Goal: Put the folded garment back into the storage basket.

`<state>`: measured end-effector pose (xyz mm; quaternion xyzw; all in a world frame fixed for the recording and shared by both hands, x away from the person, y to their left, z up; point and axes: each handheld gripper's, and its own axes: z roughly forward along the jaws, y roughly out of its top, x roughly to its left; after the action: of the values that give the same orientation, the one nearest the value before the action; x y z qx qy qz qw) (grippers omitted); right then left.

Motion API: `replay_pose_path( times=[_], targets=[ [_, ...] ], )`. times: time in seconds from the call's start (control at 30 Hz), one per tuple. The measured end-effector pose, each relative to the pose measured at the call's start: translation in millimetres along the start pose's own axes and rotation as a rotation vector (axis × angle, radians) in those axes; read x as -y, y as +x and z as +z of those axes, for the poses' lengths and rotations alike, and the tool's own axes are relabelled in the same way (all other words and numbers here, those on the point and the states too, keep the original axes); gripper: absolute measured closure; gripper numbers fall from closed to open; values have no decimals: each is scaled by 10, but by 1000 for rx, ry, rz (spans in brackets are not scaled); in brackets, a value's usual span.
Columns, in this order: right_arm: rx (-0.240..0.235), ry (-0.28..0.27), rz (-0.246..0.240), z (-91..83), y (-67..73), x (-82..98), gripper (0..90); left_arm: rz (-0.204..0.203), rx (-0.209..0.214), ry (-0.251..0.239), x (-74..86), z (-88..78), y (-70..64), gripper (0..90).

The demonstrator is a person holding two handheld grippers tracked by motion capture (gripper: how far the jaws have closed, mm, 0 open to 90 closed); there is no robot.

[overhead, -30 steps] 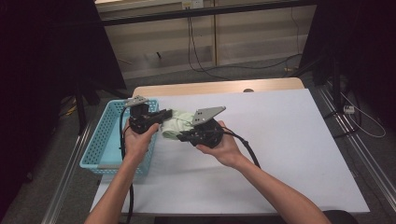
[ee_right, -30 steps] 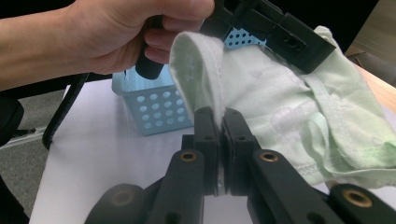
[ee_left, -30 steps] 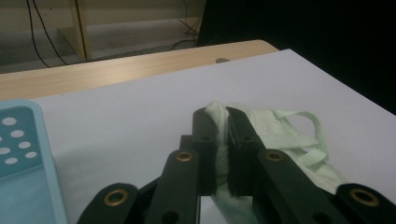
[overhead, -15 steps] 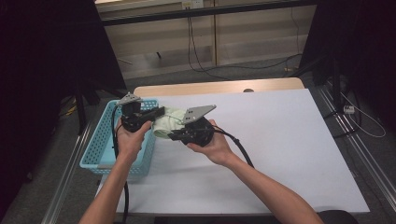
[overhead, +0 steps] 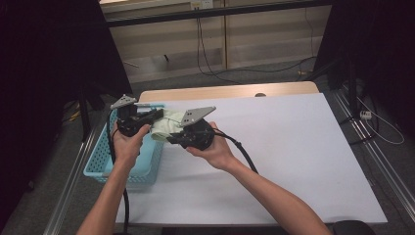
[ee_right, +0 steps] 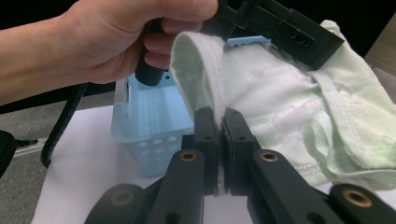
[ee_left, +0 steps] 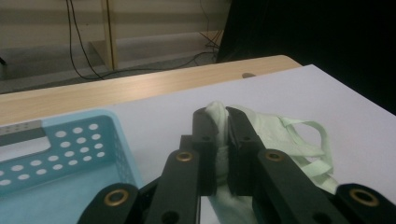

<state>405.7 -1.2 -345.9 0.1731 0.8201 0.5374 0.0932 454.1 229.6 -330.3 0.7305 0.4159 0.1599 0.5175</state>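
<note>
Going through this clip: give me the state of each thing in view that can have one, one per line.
left gripper: shut on the garment.
right gripper: shut on the garment's edge.
pale green garment: crumpled, held up between both grippers beside the basket.
blue basket: upright at the table's left edge; contents cannot tell.

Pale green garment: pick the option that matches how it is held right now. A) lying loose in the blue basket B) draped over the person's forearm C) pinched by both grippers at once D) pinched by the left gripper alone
C: the left gripper is shut on a fold of the pale green garment, and the right gripper is shut on its hem.
</note>
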Motion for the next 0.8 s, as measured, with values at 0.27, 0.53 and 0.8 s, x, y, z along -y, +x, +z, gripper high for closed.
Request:
replay_pose_path(
  times=[0.27, 0.53, 0.8],
  targets=[
    [-17, -5, -12, 159, 20, -109, 871, -5, -25, -6, -16, -118, 125, 837],
    [-36, -8, -18, 319, 18, -225, 871, -16, -52, -19, -41, -242, 274, 838],
    [-50, 0, -5, 502, -1, -274, 871, -34, -78, -24, -17, -291, 418, 838]
  ],
)
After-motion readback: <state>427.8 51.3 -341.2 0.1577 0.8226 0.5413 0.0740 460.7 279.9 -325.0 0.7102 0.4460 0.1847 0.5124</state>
